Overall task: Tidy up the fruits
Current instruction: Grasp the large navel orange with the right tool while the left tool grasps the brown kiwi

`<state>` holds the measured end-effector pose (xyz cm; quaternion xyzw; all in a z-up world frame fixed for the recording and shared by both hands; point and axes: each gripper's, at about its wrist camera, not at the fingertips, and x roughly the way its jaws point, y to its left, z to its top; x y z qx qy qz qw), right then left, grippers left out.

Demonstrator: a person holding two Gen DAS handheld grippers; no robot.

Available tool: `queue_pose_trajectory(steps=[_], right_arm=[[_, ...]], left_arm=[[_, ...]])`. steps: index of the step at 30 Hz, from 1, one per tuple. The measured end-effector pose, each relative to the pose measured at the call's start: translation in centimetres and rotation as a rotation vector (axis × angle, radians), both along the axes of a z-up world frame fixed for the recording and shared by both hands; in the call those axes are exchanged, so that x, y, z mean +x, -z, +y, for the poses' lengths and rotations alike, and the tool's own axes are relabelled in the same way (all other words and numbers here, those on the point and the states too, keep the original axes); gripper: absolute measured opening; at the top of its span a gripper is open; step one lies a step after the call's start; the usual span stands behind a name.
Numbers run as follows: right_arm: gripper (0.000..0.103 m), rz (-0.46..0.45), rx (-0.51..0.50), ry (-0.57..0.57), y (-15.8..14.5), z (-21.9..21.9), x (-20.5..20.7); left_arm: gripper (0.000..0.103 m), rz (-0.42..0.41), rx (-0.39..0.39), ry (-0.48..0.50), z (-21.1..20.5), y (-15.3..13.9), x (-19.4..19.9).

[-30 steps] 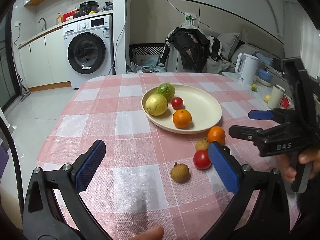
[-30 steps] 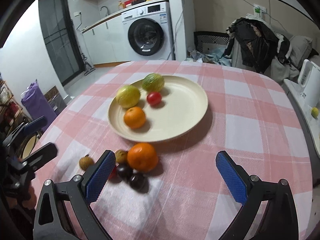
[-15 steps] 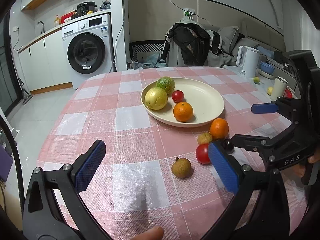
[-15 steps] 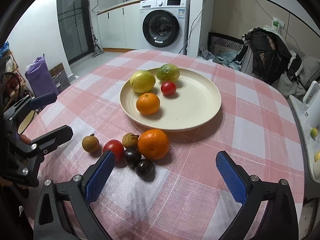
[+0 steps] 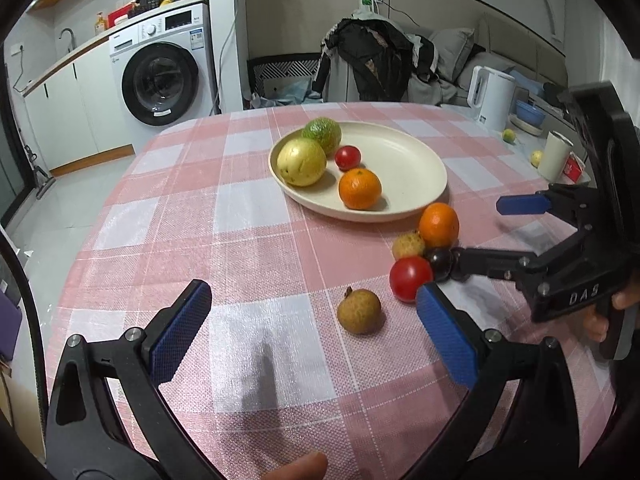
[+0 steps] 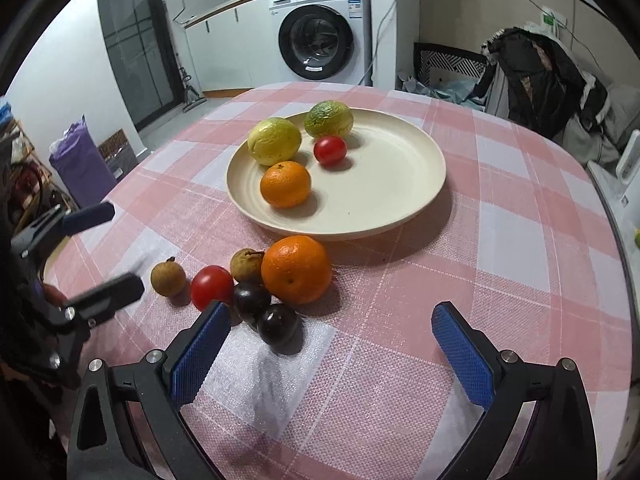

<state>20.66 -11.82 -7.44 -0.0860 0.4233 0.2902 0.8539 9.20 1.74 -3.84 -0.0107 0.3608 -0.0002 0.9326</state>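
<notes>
In the right wrist view the loose fruit cluster, led by the dark plum, lies at lower centre-left on the bench just ahead of the right hand-held gripper (wide open, empty), nearer than the equally open, empty left hand-held gripper, with the plate beyond.

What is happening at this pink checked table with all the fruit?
A person holds two blue-padded grippers, the left gripper and the right gripper, both open and empty above the pink checked tablecloth. The cream round plate already holds four fruits. Six more, including a large orange and two dark plums, sit loose beside the plate, not yet picked up.
</notes>
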Motion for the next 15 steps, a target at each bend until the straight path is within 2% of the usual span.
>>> queue_pose_trajectory(steps=[7,13,15], right_arm=[[0.101,0.059,0.089,0.080,0.3,-0.7,1.3],[0.084,0.046,0.112,0.077,0.4,0.1,1.2],[0.081,0.033,0.108,0.085,0.4,0.4,1.4]], left_arm=[[0.102,0.045,0.012,0.009,-0.3,1.0,0.6],[0.102,0.075,0.009,0.013,-0.3,1.6,1.1],[0.102,0.078,0.006,0.013,-0.2,1.7,1.2]])
